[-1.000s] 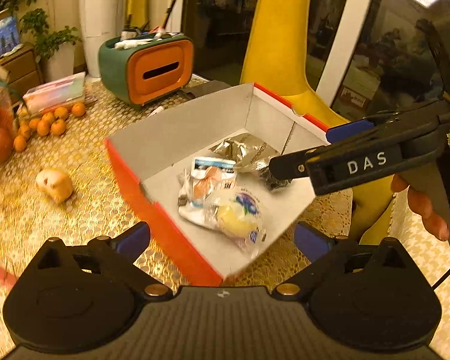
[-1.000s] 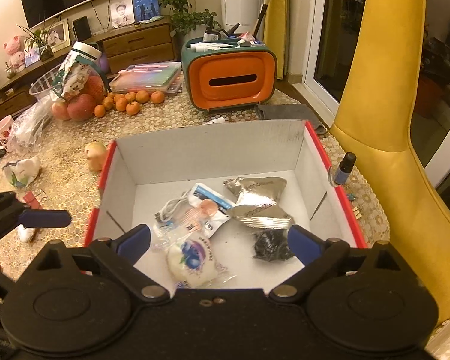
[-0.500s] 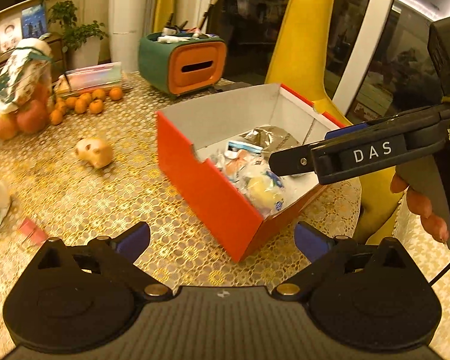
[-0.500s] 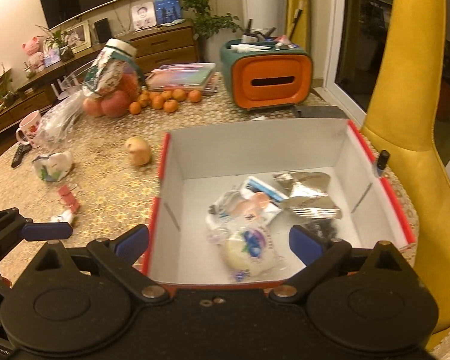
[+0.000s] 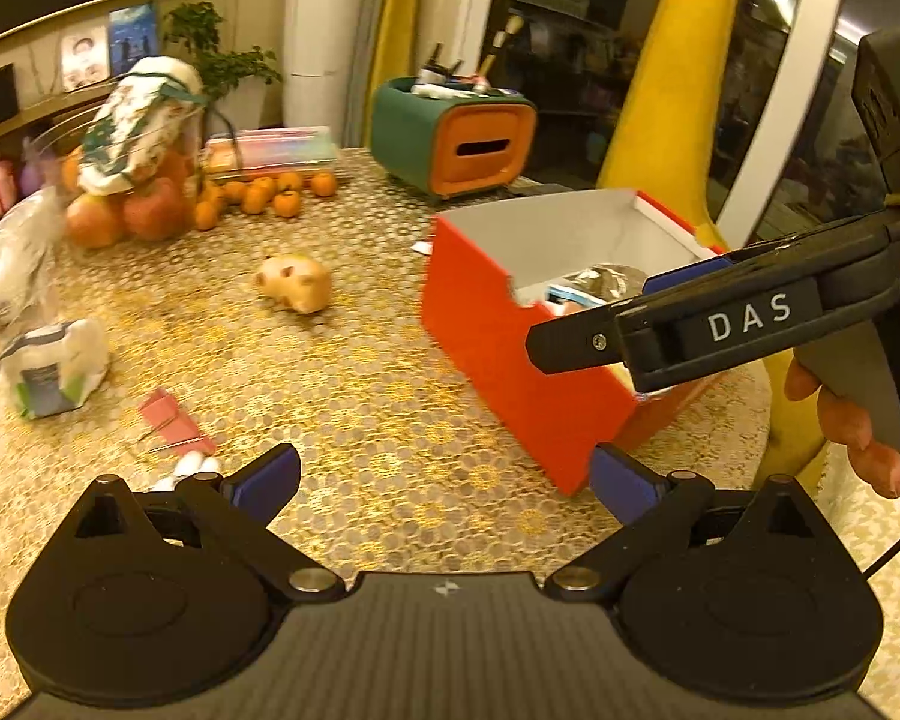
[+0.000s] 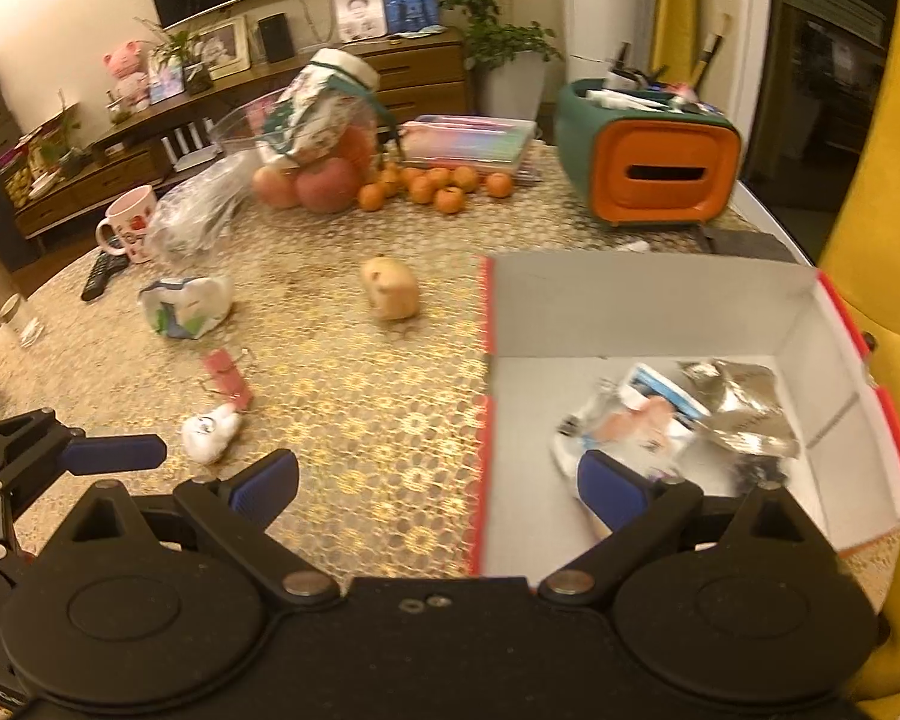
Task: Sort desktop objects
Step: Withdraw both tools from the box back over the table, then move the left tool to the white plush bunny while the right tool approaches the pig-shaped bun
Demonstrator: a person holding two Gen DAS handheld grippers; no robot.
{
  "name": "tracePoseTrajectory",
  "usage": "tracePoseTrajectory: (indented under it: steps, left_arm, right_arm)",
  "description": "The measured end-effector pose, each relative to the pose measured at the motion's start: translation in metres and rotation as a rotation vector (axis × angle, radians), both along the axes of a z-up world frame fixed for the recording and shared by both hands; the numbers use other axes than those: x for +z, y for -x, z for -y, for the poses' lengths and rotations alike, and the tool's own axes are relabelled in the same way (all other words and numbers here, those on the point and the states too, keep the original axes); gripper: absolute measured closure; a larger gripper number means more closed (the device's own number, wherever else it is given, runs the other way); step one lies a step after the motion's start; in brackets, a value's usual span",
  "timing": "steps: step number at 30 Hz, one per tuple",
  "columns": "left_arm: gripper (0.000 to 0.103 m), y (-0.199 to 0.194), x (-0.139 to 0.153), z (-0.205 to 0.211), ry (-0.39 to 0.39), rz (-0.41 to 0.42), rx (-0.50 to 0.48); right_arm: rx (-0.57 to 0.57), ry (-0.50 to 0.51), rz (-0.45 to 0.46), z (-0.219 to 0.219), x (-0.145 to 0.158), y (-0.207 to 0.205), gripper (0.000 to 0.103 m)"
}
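both grippers wide and empty above the gold cloth, box at the right

the left gripper (image 5: pixel 444 474) hangs over the gold patterned tablecloth (image 5: pixel 342 396) with its blue-padded fingers spread wide and nothing between them; the right gripper (image 6: pixel 438 480) is likewise spread wide and empty, its left finger over bare cloth and its right finger over the inside of the red box (image 6: pixel 648 306); in the left wrist view the right gripper shows from the side as a black body marked "das", held by a person's hand (image 5: pixel 852 420), in front of the box's near corner.

the red box stands open on the right part of the table, white inside; in it lie a crumpled silver foil packet (image 6: pixel 744 408) and a clear wrapped packet (image 6: pixel 636 420), touching each other, near the box's right wall.

outside the box, loose on the cloth: a small tan pig figure (image 6: pixel 390 288) near the box's left wall; a white and green packet (image 6: pixel 186 306) further left; a red binder clip (image 6: pixel 228 378); a small white figure (image 6: pixel 210 432) just beside the clip, near the left gripper's fingers.

at the far side stand a green and orange organiser (image 6: pixel 648 162), a row of small oranges (image 6: pixel 438 186), apples under a wrapped jar (image 6: pixel 318 114), and a mug (image 6: pixel 129 228).
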State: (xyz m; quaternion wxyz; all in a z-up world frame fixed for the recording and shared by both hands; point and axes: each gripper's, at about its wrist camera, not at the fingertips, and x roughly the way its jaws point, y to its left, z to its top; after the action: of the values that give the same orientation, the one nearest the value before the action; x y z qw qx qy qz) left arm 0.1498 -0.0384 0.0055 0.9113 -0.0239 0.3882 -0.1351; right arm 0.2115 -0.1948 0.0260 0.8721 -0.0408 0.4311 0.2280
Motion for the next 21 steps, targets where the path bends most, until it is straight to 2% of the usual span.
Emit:
tracePoseTrajectory:
  steps: [8,21]
  left_arm:
    - [0.000,-0.003,-0.014,-0.031,-0.005,0.002,0.060]
    - [0.000,-0.021,-0.046,-0.067,-0.018,-0.016,0.116]
  right_arm:
    - [0.050,0.011,-0.001,-0.038,-0.005,-0.011,0.003]
    - [0.094,0.035,-0.027,-0.080,-0.021,-0.057,0.003]
